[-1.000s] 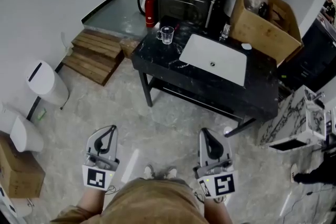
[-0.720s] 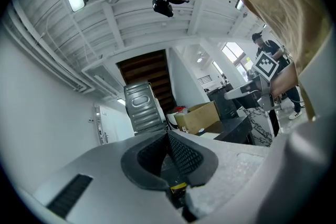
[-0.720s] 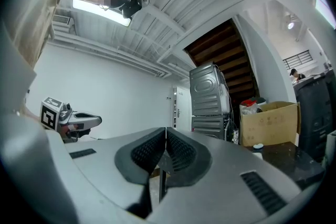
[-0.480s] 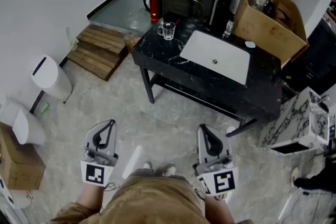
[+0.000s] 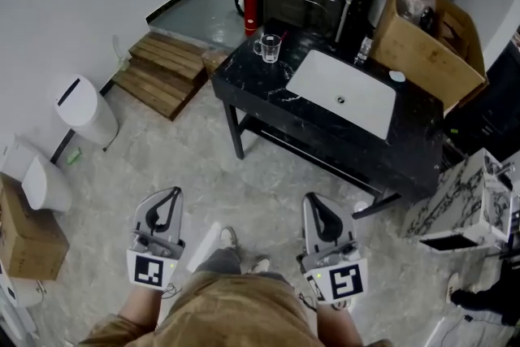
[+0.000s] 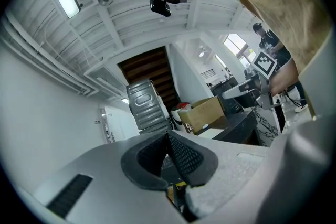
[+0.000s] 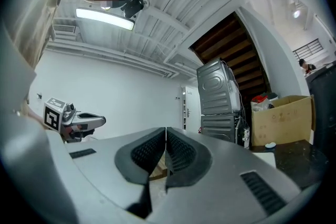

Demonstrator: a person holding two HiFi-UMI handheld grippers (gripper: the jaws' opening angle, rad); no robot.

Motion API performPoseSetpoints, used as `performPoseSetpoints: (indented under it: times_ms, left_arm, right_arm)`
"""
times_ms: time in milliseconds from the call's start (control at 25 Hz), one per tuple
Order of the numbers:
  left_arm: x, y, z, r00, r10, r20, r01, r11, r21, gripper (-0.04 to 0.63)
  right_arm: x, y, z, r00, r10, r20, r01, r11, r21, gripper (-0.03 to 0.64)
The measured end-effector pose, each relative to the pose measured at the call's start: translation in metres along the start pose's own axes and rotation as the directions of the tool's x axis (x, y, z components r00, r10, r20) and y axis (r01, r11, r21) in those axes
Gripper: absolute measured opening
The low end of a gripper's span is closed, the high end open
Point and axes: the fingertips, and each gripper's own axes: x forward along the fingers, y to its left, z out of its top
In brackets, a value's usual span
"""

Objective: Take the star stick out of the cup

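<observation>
Both grippers are held low, close to the person's body, well short of the bench (image 5: 406, 154).
- Left gripper (image 5: 171, 193): fingers (image 6: 182, 153) pressed together, nothing between them.
- Right gripper (image 5: 314, 200): fingers (image 7: 181, 153) also pressed together, empty.
- Both point roughly toward the bench, with bare floor (image 5: 244, 191) between them and it.

Bench is a black marble-look top on a dark frame, with a white sink basin (image 5: 345, 93) set in the middle.
- Glass cup (image 5: 270, 47) with a handle stands upright on the bench's far left corner, left of the basin and apart from it.
- The star stick is too small to make out here; I can't confirm it is in the cup.
- A cardboard box (image 5: 426, 41) sits tilted at the bench's far right end.

Off the bench:
- Red fire extinguisher (image 5: 250, 9) behind the far left corner.
- Wooden pallet steps (image 5: 166, 69) to the left of the bench.
- White bin (image 5: 85, 110) further left, by the wall.
</observation>
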Motion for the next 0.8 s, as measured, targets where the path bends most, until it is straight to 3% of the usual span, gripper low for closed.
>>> performPoseSetpoints:
  times_ms: [520,800]
  left_arm:
    - [0.034,0.019,-0.03,0.999,-0.022,-0.026,0.021,0.999,-0.034,0.0]
    - [0.077,0.054,-0.056,0.999,-0.034,-0.036,0.032,0.998,-0.048,0.001]
  right_arm:
    - [0.032,-0.015,-0.015,0.999,-0.027,-0.04,0.028,1.0,0.004,0.005]
    - [0.086,-0.029,-0.024,0.998,-0.044,-0.049,0.044,0.999,0.008,0.005]
